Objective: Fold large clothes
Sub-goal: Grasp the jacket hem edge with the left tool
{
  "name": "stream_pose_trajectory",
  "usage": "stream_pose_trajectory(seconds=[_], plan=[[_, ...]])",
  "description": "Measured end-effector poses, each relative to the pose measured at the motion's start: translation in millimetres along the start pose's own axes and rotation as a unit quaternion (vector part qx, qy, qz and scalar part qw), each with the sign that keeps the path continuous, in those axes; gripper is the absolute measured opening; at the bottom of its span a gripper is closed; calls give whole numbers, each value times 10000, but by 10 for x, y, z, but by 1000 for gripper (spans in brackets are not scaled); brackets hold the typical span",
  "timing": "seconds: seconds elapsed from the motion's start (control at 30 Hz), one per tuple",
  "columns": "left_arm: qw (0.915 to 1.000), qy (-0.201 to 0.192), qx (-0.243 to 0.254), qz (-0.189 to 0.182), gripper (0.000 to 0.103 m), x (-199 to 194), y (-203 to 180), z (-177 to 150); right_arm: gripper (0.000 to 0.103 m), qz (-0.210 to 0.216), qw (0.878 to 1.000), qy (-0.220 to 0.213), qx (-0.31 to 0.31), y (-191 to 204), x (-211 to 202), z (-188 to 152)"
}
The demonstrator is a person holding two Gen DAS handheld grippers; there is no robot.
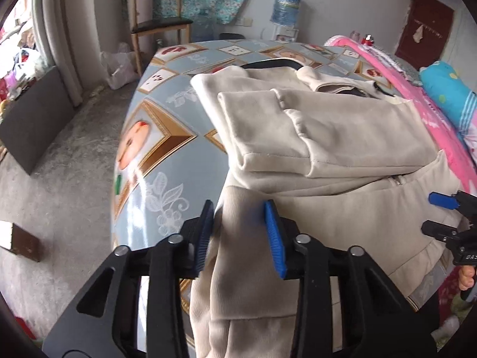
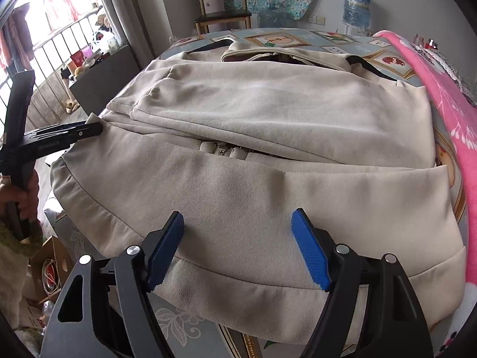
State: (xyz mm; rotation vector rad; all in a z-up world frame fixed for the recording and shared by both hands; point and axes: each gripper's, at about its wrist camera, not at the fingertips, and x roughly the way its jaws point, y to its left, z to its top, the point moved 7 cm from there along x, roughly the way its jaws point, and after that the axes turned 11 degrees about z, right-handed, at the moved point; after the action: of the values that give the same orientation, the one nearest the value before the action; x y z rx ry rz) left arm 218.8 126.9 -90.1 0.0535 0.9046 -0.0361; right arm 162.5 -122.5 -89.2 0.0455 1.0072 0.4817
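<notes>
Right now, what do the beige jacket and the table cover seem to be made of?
The beige jacket: soft matte knit, probably fleece or cotton blend, by its fine ribbed weave and thick folds. The table cover: probably glossy plastic or oilcloth; its printed surface reflects window light.

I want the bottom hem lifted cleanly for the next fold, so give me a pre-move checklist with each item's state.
1. Sleeves folded onto the beige jacket: ok.
2. Left tool has hem fabric between its pads: ok; whether it is pinched firmly: cannot tell.
3. Right tool gripping the hem: not ok, its pads stand open above the fabric.
4. Jacket lying flat on the table: not ok, its lower edge hangs off the near side.
5. Zipper closed: cannot tell.
</notes>
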Motion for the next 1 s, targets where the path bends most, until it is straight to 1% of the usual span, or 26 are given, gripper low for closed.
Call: stream_pose_trajectory(seconds=[0.07,0.1,0.2,0.3,0.37,0.5,0.6,0.67,0.7,0.73,0.87,1.0], plan=[[9995,-146,260,60,25,-48,-54,-18,73,-29,10000,23,5,2,5,1],[9988,-252,413,119,20,-101,-85,-30,73,-49,10000,34,3,4,8,1],[9943,-548,871,282,19,-282,-196,-71,73,-94,9999,59,-1,9,10,-3],[9920,-680,1059,54,19,-435,-289,-131,73,-126,9999,87,-8,14,15,-6],[9911,-653,1158,-65,19,-470,-330,-173,73,-131,9999,100,-8,13,16,-5],[9924,-434,1129,-204,19,-373,-305,-212,73,-159,9998,113,1,16,18,-2],[9942,-318,991,-274,19,-284,-237,-191,73,-172,9998,126,1,12,24,0],[9955,-205,849,-376,21,-204,-182,-152,73,-169,9998,133,4,8,23,1],[9958,-142,786,-438,25,-169,-159,-142,73,-170,9998,132,6,8,22,-1],[9961,-94,737,-472,26,-132,-131,-132,73,-170,9998,130,5,8,22,0],[9957,175,523,-741,28,29,-96,-102,73,-167,9998,119,10,2,22,0],[9940,150,447,-991,27,11,-138,-89,73,-133,9999,90,9,-1,22,-3]])
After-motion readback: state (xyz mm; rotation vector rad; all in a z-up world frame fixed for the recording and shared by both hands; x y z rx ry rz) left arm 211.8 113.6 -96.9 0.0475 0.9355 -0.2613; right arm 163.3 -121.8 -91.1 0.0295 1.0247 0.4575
